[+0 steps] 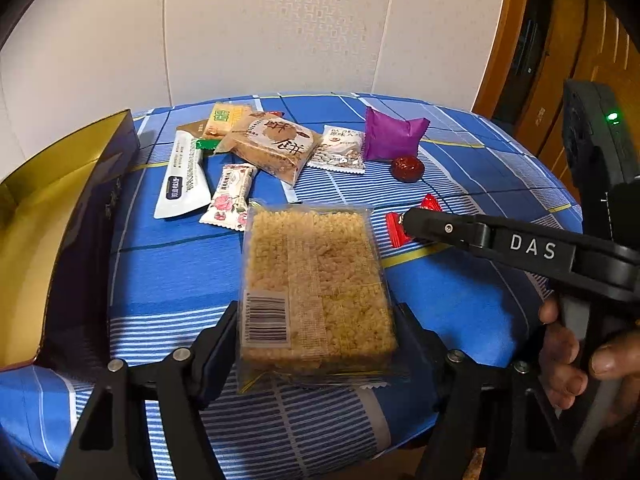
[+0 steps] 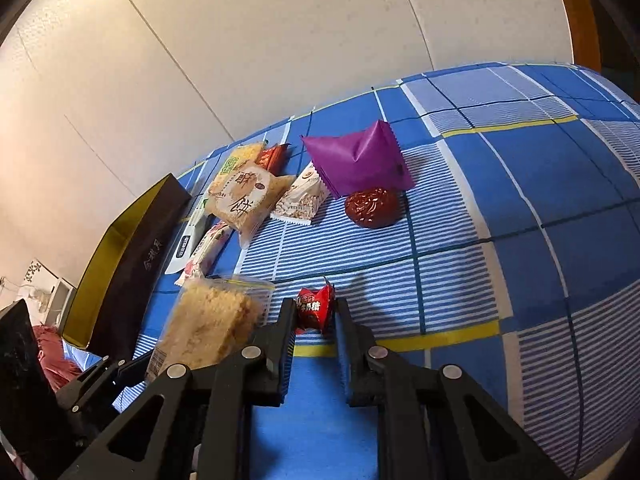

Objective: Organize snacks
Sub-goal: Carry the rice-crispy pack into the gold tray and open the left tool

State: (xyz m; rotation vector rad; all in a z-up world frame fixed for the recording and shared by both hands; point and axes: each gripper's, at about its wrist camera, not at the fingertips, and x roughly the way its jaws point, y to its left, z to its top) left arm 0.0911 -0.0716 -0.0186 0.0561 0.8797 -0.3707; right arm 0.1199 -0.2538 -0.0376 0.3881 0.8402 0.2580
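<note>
Black plastic left gripper [image 1: 316, 328], right gripper [image 2: 316, 316]; silver screws; white "DAS" lettering; bare-skinned hand [image 1: 568, 356].

Ahead of me stands a cream wall [image 1: 280, 28] of tall panels with thin seams, faintly patterned; to my right runs warm brown wooden cabinetry [image 1: 560, 60] with a curved edge; under my reach spreads a blue checked cloth [image 1: 180, 264] striped white and yellow; the light is soft, indoor and even.

A blue cloth [image 1: 180, 264] is checked with white stripes and yellow lines. A shiny purple foil pouch [image 2: 357, 159], a wrinkled dark red date [image 2: 372, 207] and a gold-lined dark cardboard box [image 1: 48, 216] are seen.
</note>
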